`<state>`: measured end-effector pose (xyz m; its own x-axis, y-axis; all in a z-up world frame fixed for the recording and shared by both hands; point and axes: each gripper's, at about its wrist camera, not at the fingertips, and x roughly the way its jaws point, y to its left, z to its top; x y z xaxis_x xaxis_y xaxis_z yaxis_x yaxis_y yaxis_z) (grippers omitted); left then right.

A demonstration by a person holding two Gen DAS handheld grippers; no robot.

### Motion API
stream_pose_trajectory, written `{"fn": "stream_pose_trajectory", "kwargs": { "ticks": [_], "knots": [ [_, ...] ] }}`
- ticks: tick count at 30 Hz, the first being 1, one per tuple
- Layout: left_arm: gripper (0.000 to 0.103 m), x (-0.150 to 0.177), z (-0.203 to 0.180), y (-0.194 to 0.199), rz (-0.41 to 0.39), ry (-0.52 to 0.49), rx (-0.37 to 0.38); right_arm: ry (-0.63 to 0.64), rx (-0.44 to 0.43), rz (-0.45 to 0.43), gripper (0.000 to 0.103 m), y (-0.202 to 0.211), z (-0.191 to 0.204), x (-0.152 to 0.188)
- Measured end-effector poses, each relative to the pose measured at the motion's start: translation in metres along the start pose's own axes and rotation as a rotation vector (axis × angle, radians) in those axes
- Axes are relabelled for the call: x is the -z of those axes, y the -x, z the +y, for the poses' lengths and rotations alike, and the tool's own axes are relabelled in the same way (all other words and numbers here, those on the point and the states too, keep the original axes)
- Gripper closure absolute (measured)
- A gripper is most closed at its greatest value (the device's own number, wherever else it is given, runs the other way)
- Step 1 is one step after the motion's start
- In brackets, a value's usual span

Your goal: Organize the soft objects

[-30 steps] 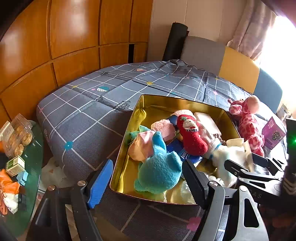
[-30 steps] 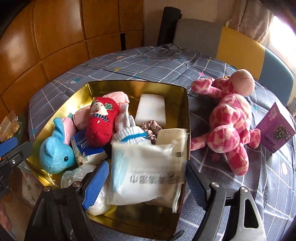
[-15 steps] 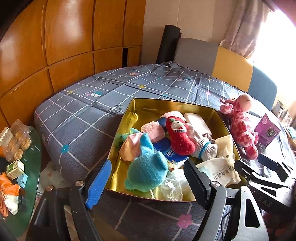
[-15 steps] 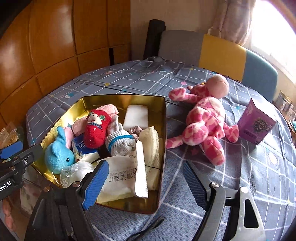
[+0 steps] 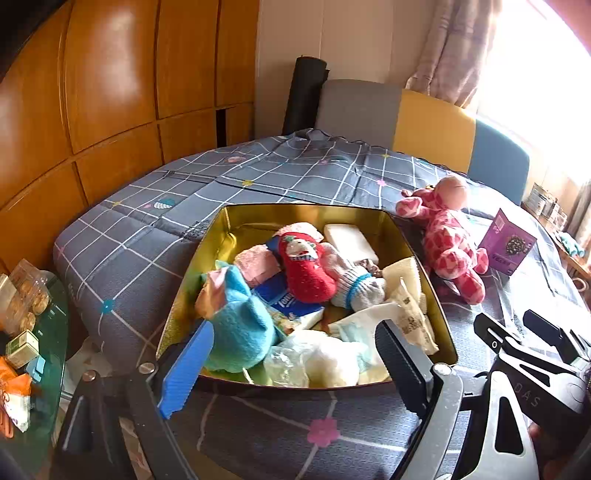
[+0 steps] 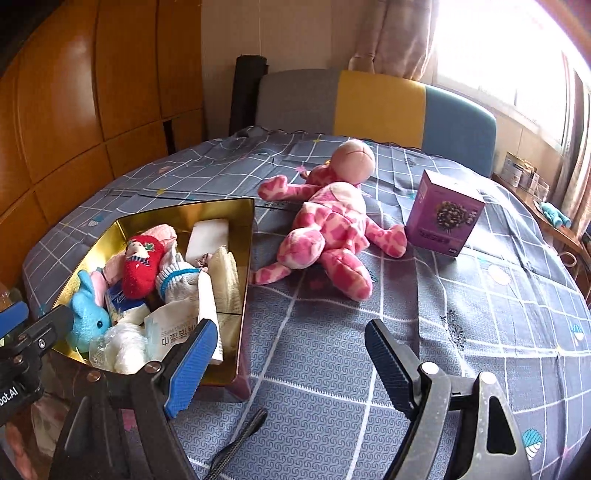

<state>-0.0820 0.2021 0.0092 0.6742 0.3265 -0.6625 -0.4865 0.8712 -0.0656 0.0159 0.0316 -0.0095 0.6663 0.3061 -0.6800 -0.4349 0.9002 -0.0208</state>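
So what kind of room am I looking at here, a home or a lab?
Most likely a home living or dining room. A table under a checked cloth holds a gold tin of soft toys, upholstered chairs stand behind it, and wood wall panels and a curtained window surround it.

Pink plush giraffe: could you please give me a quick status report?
Both hand-held grippers open, empty: left, right. Pink plush giraffe lying on cloth outside gold tin. Purple box touching its foot.

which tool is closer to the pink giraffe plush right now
Right. The right tool is open over the cloth just in front of the pink giraffe plush, beside the gold tin. The left tool sits at the tin's near edge, across it from the plush.
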Motion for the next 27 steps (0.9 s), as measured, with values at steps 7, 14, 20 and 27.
{"fn": "stream_pose_trajectory", "kwargs": {
  "ticks": [7,14,20,27],
  "knots": [
    [0.000,-0.0005,-0.0029,0.0051,-0.015,0.009,-0.020,0.019,0.005,0.005,0.020,-0.0009,0.0030,0.0038],
    [0.000,-0.0004,-0.0044,-0.0009,0.015,0.006,-0.056,0.017,-0.003,0.009,0.020,-0.0018,0.0031,0.0042],
    [0.000,0.0008,-0.0036,-0.0011,0.014,0.012,-0.063,0.014,-0.010,0.016,0.020,-0.0027,0.0024,0.0047],
    [0.000,-0.0008,0.0021,0.0012,0.000,0.038,-0.060,0.020,-0.017,0.017,0.020,-0.0029,0.0068,0.0052]
  ]
}}
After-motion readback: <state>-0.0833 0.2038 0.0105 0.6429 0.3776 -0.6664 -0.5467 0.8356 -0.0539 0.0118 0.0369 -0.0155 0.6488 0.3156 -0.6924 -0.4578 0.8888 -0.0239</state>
